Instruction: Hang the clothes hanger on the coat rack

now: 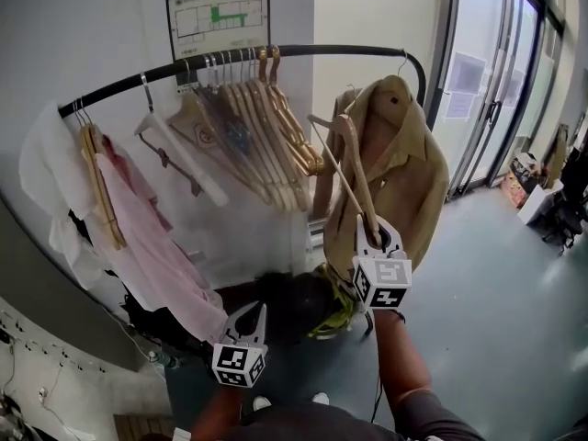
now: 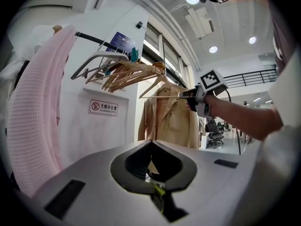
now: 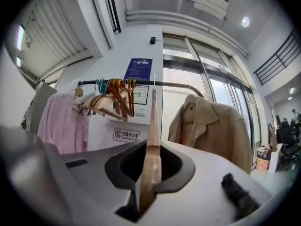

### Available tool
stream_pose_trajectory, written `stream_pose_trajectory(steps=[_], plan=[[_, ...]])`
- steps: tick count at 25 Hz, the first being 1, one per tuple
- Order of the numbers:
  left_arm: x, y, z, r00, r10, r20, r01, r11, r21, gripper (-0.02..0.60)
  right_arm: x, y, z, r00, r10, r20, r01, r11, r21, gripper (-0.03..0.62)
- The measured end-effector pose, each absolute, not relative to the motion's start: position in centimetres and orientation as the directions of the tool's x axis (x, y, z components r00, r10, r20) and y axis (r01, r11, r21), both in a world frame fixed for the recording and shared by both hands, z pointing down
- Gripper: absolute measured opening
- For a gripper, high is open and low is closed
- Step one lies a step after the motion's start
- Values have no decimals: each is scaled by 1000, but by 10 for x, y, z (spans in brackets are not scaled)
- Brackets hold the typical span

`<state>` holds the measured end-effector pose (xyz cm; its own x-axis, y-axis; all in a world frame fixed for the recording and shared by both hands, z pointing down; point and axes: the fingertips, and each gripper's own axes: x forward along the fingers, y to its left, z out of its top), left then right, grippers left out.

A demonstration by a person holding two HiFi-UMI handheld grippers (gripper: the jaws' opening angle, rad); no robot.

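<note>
Right gripper [image 3: 150, 147] jaws clamp hanger [image 3: 153, 117] by one arm; left gripper [image 2: 151, 144] jaws together, empty. Hanger likely light, stiff, smooth; may pivot, hold nearer hook for rack [image 1: 312, 50]

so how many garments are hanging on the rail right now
3: a white garment at the far left, a pink shirt beside it, and a tan jacket at the right end. More may hide behind these.

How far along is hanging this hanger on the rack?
Done: the right claw is shut on the wooden hanger and holds it up near the rail, between the bunched hangers and the beige jacket. In hand: lining up the hook. Left: hooking it over the rail. The left claw is shut, empty.
</note>
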<state>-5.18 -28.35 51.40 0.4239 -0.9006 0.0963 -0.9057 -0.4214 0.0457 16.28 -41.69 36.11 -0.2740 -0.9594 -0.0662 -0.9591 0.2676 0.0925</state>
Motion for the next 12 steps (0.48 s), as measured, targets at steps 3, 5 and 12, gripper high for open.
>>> stream_pose_trajectory(steps=[3, 5, 12], plan=[[-65, -282, 513, 408, -908, 97, -913, -405, 42, 9, 152, -442, 335, -288, -954, -83, -956, 281, 82, 44], [-73, -282, 512, 397, -913, 94, -918, -395, 41, 9, 144, -458, 318, -293, -952, -93, -955, 285, 83, 44], [-94, -281, 512, 369, -925, 90, -930, -367, 39, 9, 123, -499, 276, -303, -948, -101, -952, 295, 86, 44]])
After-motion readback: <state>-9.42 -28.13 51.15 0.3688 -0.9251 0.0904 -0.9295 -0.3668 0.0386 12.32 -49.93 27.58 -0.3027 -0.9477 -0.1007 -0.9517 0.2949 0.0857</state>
